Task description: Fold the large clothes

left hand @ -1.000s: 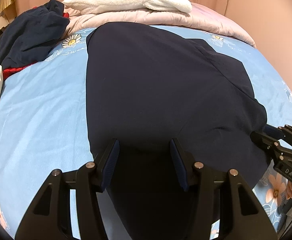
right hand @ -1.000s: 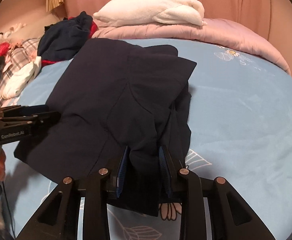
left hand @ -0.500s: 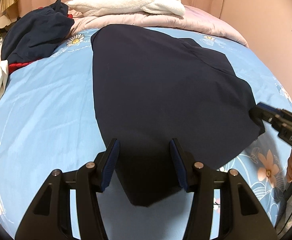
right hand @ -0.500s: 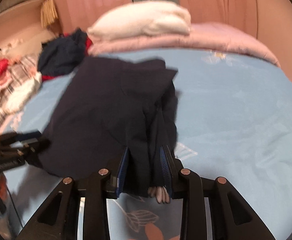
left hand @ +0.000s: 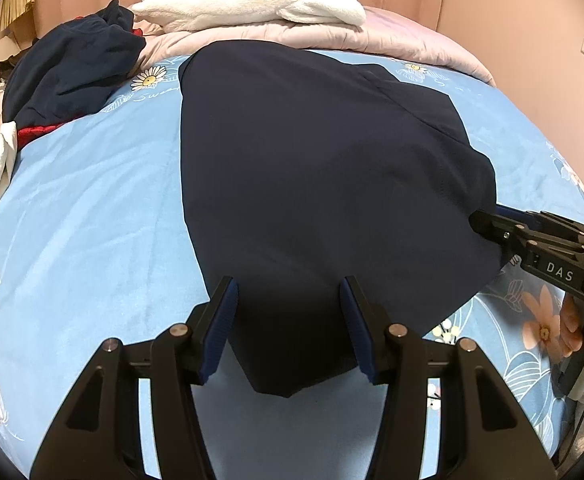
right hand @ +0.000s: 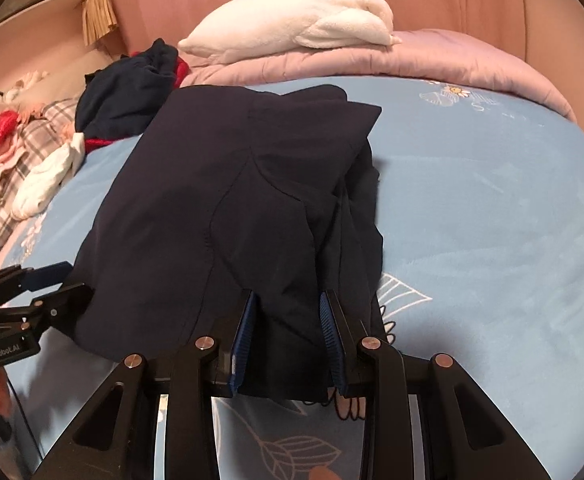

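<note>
A large navy garment (left hand: 316, 184) lies spread on the blue flowered bed sheet (left hand: 92, 216), with one sleeve folded over its right side (right hand: 312, 152). My left gripper (left hand: 288, 324) is open, its fingers either side of the garment's near corner, fabric between them but not pinched. My right gripper (right hand: 288, 336) has its jaws partly open around a bunched edge of the garment (right hand: 288, 320); I cannot tell whether it grips. It also shows in the left wrist view (left hand: 488, 220) at the garment's right edge. The left gripper shows in the right wrist view (right hand: 52, 284).
A pile of dark and red clothes (left hand: 68, 68) lies at the far left. A white folded blanket (left hand: 252, 0) rests on a pink quilt (left hand: 412, 44) at the head of the bed. White and plaid clothes (right hand: 20, 168) lie off the bed's left side.
The garment's near edge has been drawn back toward me and laid flatter on the sheet. My left gripper has stayed open. My right gripper swung quickly, then settled at the same edge.
</note>
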### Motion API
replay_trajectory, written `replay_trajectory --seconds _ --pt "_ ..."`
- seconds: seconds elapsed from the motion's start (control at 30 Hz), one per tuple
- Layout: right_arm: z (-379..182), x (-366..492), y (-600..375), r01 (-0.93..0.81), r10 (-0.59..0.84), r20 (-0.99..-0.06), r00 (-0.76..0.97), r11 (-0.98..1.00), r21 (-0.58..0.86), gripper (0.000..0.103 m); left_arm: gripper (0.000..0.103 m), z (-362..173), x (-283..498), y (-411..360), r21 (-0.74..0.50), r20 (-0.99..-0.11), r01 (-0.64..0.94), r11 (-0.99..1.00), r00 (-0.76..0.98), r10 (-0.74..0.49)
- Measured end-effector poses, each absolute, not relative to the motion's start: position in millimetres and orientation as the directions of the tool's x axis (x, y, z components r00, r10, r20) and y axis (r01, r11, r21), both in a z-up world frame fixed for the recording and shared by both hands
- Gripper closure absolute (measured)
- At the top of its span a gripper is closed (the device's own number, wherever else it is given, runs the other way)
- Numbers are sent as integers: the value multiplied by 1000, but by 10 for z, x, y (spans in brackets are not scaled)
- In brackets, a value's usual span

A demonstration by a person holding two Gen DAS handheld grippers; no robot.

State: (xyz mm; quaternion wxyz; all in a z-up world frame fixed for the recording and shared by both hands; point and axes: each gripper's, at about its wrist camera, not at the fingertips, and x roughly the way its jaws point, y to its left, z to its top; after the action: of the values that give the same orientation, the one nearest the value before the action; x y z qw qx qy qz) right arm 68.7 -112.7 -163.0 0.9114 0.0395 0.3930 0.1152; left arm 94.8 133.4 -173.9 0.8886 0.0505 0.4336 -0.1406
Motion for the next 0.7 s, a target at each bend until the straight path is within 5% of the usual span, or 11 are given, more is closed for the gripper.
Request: replay_trajectory --seconds 0.7 --pt "-1544 367 -1325 -108 202 -731 651 979 175 65 43 -1707 748 1426 -77 -796 228 971 572 -197"
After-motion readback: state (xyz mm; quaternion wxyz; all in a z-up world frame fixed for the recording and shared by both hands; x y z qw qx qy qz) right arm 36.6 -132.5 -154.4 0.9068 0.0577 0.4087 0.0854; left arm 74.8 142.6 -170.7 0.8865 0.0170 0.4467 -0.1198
